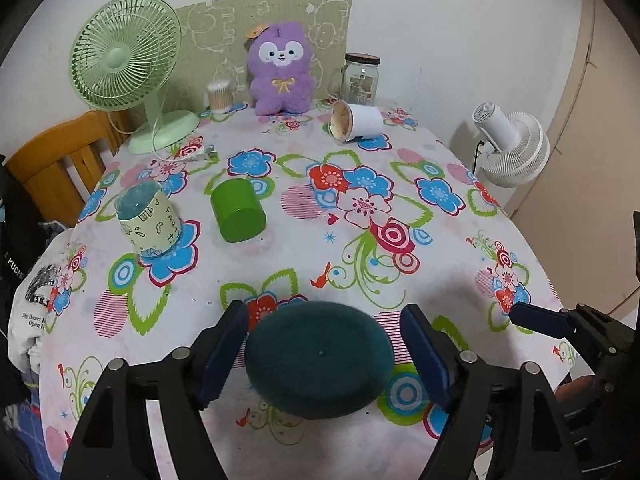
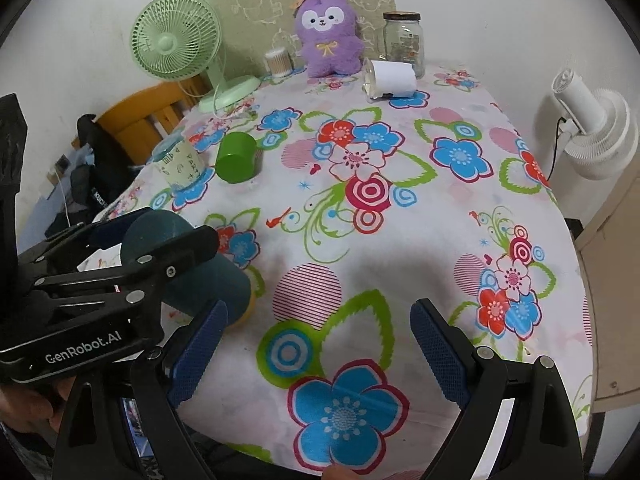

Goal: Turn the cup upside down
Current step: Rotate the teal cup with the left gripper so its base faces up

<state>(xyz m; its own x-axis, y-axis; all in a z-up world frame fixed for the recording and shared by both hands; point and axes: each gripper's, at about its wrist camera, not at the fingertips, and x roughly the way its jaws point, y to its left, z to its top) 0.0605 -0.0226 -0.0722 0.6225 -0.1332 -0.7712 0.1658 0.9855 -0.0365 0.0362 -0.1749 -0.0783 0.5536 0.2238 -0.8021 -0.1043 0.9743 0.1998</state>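
A dark teal cup (image 1: 318, 360) stands upside down, base up, on the flowered tablecloth (image 1: 400, 264) near the front edge. My left gripper (image 1: 328, 354) is open around it, with a gap between each blue pad and the cup's sides. The right wrist view shows the same cup (image 2: 208, 276) with the left gripper (image 2: 160, 240) around it, at the left. My right gripper (image 2: 320, 352) is open and empty over the cloth (image 2: 360, 240), to the right of the cup. Its fingertip (image 1: 536, 318) shows in the left wrist view.
A green cup (image 1: 238, 210) and a patterned cup (image 1: 148, 220) stand upside down at mid left. A white cup (image 1: 356, 122) lies on its side at the back. A green fan (image 1: 128, 64), purple plush (image 1: 280, 68), glass jar (image 1: 360, 78), cotton-swab tub (image 1: 220, 96). White fan (image 1: 512, 144) off right.
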